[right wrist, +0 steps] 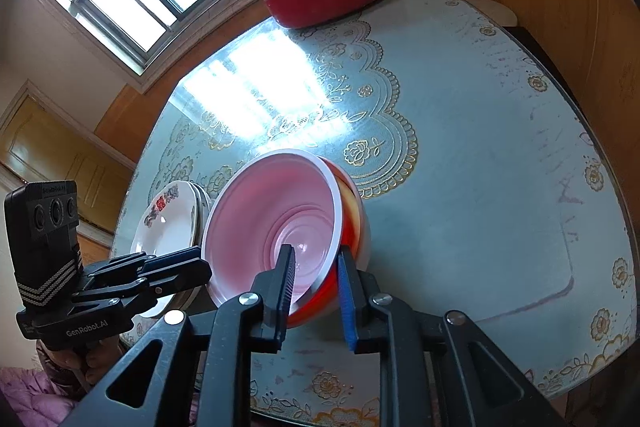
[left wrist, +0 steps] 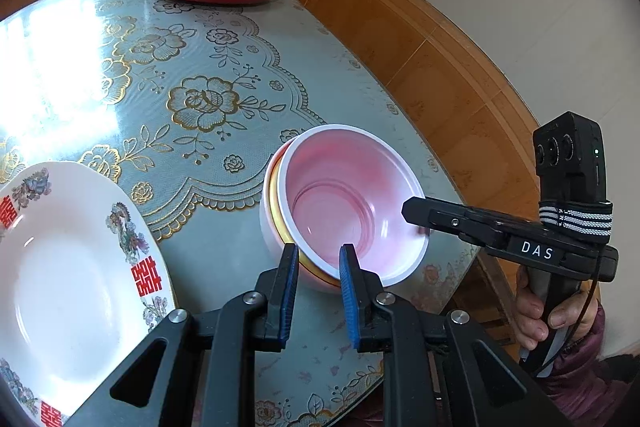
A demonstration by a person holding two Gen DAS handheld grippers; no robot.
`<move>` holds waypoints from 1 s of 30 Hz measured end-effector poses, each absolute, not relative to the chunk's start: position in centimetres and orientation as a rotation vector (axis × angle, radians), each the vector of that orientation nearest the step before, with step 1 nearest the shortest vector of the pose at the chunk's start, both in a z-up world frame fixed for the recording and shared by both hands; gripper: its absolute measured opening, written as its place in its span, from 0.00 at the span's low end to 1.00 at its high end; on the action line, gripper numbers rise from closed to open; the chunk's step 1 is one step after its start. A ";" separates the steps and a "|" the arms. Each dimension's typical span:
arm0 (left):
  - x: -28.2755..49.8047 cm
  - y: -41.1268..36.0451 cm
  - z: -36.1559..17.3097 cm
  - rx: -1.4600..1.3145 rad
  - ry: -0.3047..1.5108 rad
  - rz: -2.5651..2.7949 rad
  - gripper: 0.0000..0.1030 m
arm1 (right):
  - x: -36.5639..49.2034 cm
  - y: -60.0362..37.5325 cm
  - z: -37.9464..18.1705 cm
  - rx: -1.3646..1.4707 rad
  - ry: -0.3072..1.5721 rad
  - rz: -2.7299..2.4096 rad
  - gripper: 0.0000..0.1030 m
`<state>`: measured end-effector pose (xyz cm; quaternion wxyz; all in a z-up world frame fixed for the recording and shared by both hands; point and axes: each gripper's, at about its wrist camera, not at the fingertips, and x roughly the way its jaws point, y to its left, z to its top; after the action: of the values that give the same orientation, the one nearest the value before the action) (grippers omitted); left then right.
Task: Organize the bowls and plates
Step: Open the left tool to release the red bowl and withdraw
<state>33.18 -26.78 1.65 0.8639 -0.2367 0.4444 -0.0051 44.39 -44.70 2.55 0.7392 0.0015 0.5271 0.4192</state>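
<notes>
— Bowls [left wrist: 348, 203]: location?
— Nested, near right table [left wrist: 224, 155] edge, beside plates [left wrist: 76, 267].
— Left gripper [left wrist: 319, 259]?
— Rim straddled by narrowly parted jaws; closure cannot be told.
— Right gripper [right wrist: 316, 267]?
— Likewise astride opposite rim.

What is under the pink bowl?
The pink bowl sits nested inside another bowl, white outside with a yellow-orange band. How many bowls are stacked below cannot be seen; the pink one covers them.

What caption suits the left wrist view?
Two tools grip a pink bowl's rim beside a plate.
</notes>
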 end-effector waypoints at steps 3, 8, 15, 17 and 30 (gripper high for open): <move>33.2 -26.9 1.6 -0.487 0.927 -0.001 0.21 | 44.1 -44.4 2.7 -0.026 1.138 0.911 0.20; 33.3 -26.9 1.5 -0.458 0.914 0.035 0.23 | 43.6 -44.3 3.0 -0.080 1.089 0.887 0.23; 33.4 -26.9 1.2 -0.462 0.912 0.048 0.26 | 43.4 -44.3 3.0 -0.113 1.059 0.880 0.23; 33.1 -26.7 1.1 -0.475 0.909 0.047 0.27 | 43.6 -44.5 2.9 -0.106 1.056 0.872 0.23; 31.9 -24.9 0.7 -0.581 0.877 0.052 0.36 | 45.2 -46.8 2.4 0.053 1.087 0.853 0.32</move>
<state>31.93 -24.93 0.67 0.8644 -0.2773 0.4187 0.0247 45.20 -46.84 2.40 0.7705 0.0246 0.5010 0.3933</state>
